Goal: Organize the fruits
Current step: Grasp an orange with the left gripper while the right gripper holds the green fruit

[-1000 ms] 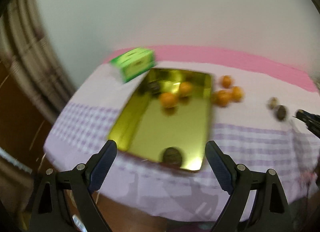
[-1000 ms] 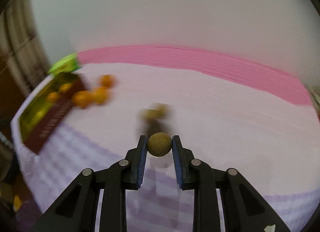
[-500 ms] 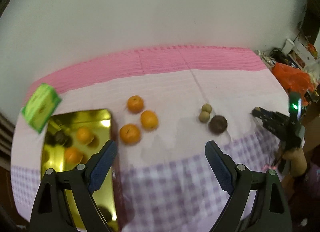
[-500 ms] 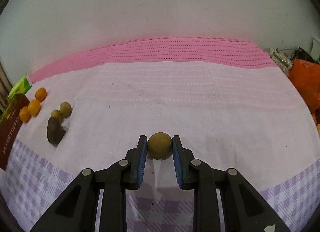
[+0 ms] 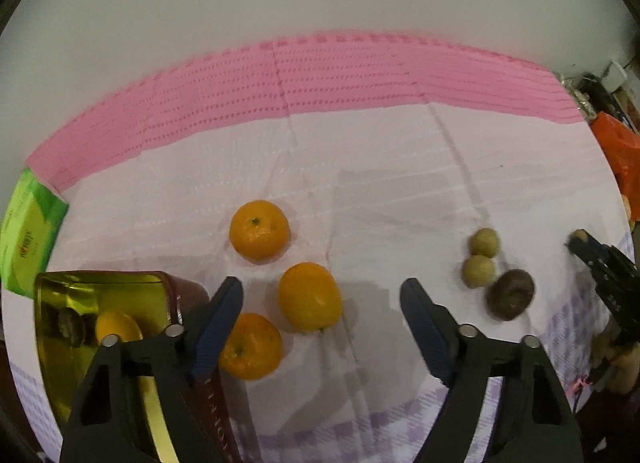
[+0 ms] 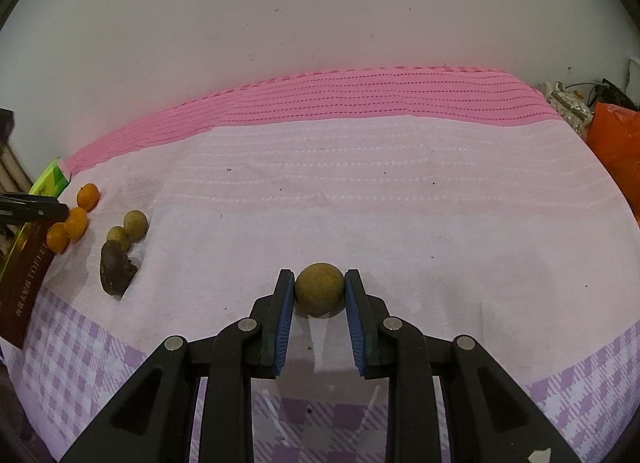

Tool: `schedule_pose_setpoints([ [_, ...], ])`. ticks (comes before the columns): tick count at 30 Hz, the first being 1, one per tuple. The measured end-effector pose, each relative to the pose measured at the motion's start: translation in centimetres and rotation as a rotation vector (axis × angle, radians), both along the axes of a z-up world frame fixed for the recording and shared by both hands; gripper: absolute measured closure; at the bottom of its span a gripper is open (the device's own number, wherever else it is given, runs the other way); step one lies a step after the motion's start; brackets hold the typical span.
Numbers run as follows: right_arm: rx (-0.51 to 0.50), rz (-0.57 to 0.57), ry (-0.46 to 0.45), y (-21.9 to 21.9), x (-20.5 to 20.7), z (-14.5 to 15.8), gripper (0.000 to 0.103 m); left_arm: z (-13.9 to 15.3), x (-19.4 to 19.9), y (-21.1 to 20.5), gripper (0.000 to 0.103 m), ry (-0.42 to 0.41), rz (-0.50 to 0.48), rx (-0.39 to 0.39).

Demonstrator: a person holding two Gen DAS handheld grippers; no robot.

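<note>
While the right gripper (image 6: 320, 293) is clamping a small brown fruit (image 6: 319, 289), we are keeping it low over the tablecloth (image 6: 400, 203), likely to sort it. Our left gripper (image 5: 322, 313), jaws just narrowing, nothing between, is tilting down over three oranges (image 5: 309, 296); gold tin (image 5: 64, 303) at nine o'clock.

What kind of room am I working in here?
Probably a home: a table under a pink and lilac checked tablecloth against a plain wall, with oranges, a gold tin and household clutter alongside.
</note>
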State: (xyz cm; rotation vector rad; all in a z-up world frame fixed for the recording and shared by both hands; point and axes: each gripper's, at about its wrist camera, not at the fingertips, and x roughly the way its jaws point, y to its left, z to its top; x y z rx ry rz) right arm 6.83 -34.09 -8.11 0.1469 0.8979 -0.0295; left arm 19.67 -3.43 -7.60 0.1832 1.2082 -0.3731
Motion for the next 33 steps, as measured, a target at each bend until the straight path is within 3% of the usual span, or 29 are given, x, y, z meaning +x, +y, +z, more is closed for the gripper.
schedule_pose_setpoints([
  [3,0.004,-0.002,0.0,0.0,0.0,0.0,0.079,-1.4,0.6,-0.1,0.034,0.032,-0.002,0.007],
  [5,0.004,-0.002,0.0,0.0,0.1,0.0,0.079,-2.7,0.8,-0.4,0.05,0.07,-0.015,0.013],
  [7,0.006,-0.001,0.0,-0.1,0.1,-0.1,0.079,-2.8,0.3,-0.8,0.066,0.035,-0.034,0.035],
  [10,0.007,-0.001,0.0,-0.1,0.2,-0.1,0.079,-2.4,-1.0,-1.3,0.066,0.019,-0.037,0.005],
  [15,0.01,-0.001,0.0,-0.1,0.1,0.0,0.079,1.0,-5.5,-1.8,0.066,-0.07,0.001,-0.046],
  [21,0.012,0.0,0.001,-0.1,0.1,0.0,0.079,4.5,-10.5,-1.4,0.066,-0.159,0.078,-0.037],
  [33,-0.02,-0.001,0.007,0.3,0.0,-0.1,0.078,7.0,-16.7,2.1,0.066,-0.204,0.186,-0.013],
])
